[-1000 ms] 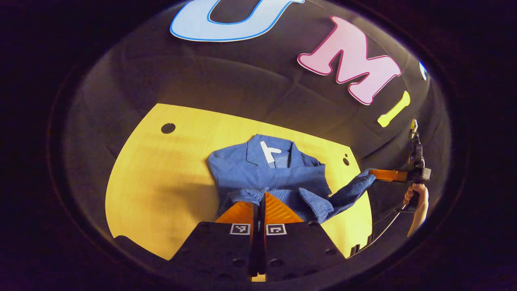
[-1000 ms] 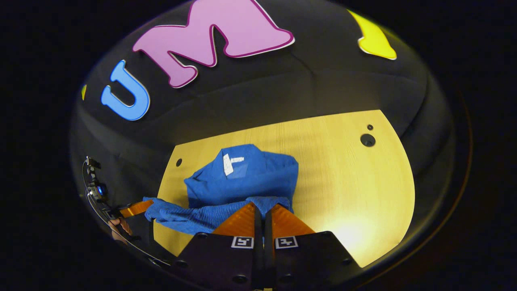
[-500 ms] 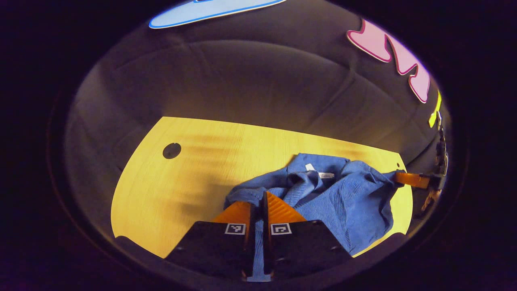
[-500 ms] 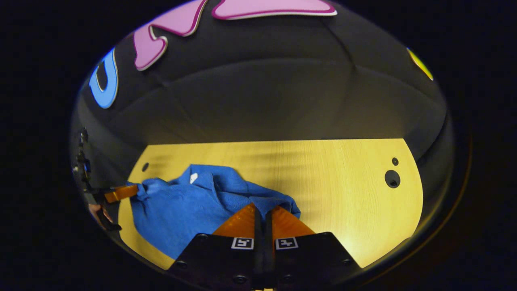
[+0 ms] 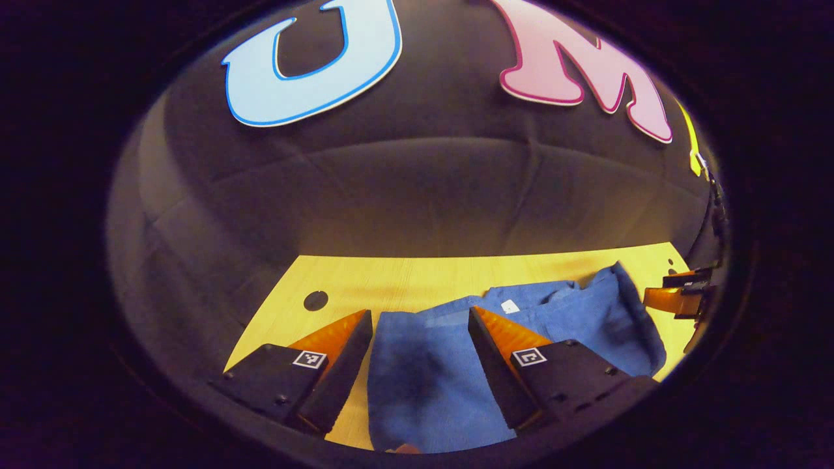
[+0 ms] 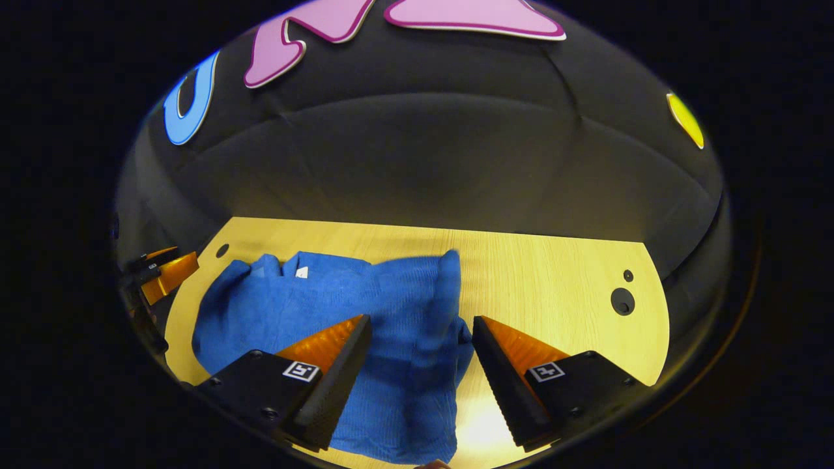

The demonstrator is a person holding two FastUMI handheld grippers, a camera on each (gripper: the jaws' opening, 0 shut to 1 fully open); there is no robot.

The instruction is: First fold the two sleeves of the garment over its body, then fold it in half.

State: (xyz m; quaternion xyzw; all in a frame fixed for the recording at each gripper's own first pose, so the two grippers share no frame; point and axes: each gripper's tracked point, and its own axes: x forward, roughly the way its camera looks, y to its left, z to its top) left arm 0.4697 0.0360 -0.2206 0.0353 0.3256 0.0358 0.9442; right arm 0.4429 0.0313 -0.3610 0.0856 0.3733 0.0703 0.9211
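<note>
Garment: blue, folded, lying on the yellow counter.
Left tool: fingers spread wide, garment's edge between them, untouched.
Right tool: fingers spread too, straddling the garment's other edge.

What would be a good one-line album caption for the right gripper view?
Open right gripper poised over a folded blue garment on a wooden table.

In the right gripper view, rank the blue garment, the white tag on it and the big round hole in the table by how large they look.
1. Blue garment, by far the largest.
2. Round hole in the table.
3. White tag.
The hole and the tag look close in size, so their order is unsure.
</note>
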